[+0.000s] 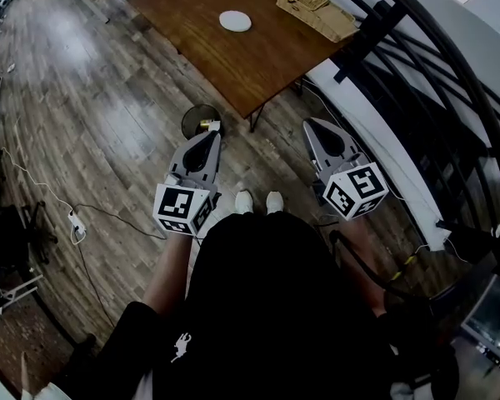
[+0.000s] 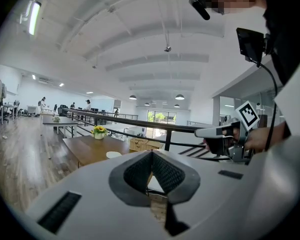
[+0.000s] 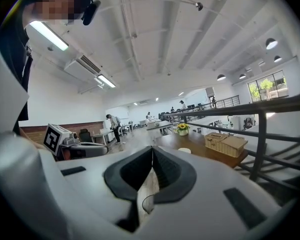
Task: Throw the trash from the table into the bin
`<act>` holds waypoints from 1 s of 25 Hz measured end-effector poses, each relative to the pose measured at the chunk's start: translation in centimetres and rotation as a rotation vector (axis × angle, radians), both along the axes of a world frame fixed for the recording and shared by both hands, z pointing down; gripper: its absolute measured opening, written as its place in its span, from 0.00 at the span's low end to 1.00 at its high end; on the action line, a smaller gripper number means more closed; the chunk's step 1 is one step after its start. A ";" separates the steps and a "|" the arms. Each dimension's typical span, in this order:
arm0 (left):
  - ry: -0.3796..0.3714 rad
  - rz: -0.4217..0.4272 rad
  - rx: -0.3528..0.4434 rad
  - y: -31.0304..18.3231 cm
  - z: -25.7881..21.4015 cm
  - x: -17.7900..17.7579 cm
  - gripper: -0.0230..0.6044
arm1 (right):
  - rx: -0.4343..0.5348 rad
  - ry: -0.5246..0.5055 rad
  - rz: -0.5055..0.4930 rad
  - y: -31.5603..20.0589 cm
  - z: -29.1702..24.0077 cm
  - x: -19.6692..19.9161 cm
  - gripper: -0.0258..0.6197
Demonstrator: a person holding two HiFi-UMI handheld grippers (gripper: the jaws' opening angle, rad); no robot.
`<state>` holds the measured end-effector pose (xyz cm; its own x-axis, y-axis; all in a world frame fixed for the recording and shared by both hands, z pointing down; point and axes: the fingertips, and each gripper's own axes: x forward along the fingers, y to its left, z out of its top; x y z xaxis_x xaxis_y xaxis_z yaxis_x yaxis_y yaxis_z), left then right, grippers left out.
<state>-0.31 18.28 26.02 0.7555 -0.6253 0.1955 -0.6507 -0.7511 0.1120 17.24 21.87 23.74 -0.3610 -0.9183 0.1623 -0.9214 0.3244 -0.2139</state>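
White disc (image 1: pixel 235 21), upper centre on the worktop (image 1: pixel 258 65), well apart from both grippers; probably thin paper or plastic, light, bendy, so pinch its rim. Bin (image 1: pixel 196 119) below near corner. Left gripper (image 1: pixel 212 136) and right gripper (image 1: pixel 315 129): jaws closed, empty.

I hold my grey plastic, black-padded left gripper (image 1: pixel 208 136) and its matching right gripper (image 1: pixel 315 126) side by side in front of me, apart, pointing forward and almost level. Both pairs of jaws are pressed together, nothing between them. My bare left forearm (image 1: pixel 168 267) trails behind.
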 end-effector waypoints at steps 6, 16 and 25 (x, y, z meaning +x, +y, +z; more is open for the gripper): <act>-0.002 0.027 0.022 -1.0 -0.3 -0.9 0.05 | -0.003 0.025 0.005 -0.8 0.0 -1.6 0.06; 0.002 0.067 0.051 -1.8 -0.6 -2.2 0.05 | 0.010 0.095 0.019 -0.9 -0.1 -3.8 0.06; 0.010 0.070 0.025 -2.0 0.2 -4.1 0.05 | 0.002 0.053 0.056 -1.2 -0.2 -3.8 0.06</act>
